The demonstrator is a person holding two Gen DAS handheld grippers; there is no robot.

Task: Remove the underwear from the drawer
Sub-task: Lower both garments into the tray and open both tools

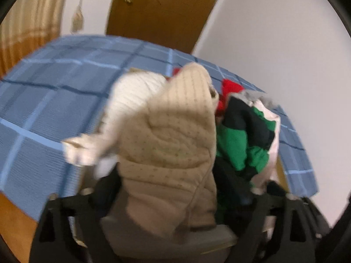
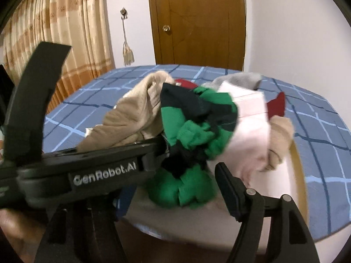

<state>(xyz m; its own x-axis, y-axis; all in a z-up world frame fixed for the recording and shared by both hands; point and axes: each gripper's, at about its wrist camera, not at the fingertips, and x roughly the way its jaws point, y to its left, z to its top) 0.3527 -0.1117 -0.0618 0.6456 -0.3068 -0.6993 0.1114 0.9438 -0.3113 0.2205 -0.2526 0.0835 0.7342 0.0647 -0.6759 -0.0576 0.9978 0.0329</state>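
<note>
Beige underwear drapes between left gripper fingers.

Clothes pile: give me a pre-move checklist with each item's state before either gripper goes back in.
1. Left gripper clear of cloth: not ok. The beige garment drapes over and between its open jaws.
2. Right gripper open: ok. Its jaws stand apart, with the green and black garment between them.
3. Right gripper's pads pressing that garment: cannot tell, the picture is blurred.
4. Grippers apart from each other: not ok. In the right wrist view the left gripper's body crosses right beside the right finger.
5. Drawer rim in view: ok, partly, beside the pile.
6. Which piece is underwear: cannot tell; the pile is tangled.
</note>
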